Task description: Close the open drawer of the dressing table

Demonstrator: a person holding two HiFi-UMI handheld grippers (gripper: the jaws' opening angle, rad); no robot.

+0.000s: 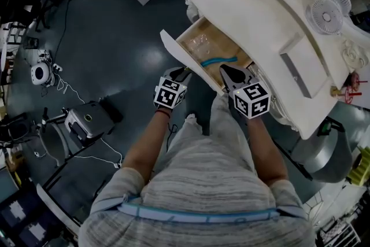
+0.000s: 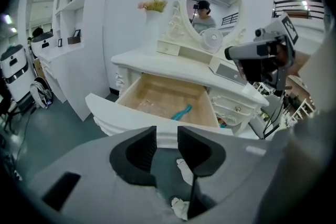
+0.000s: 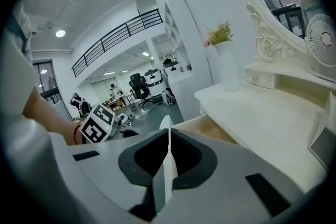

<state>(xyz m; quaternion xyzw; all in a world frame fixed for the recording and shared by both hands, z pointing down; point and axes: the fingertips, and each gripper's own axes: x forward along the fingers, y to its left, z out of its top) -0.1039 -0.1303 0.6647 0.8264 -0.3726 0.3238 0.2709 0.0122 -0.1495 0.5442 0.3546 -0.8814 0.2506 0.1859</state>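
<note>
Drawer (image 1: 209, 43): wide open, pulled out from under the dressing table (image 1: 254, 14), blue item (image 1: 219, 61) lying inside.
Left gripper (image 2: 167, 136): jaws parted, nothing between the pads, tips just short of the drawer front (image 2: 121, 117).
Right gripper (image 3: 168, 139): pinched onto the drawer front's thin edge, at its right end.

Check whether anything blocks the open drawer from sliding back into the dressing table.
Nothing visible blocks it. The teal item and clear plastic lie low inside the drawer. The right gripper clamps the drawer front, so one jaw appears to sit inside.
</note>
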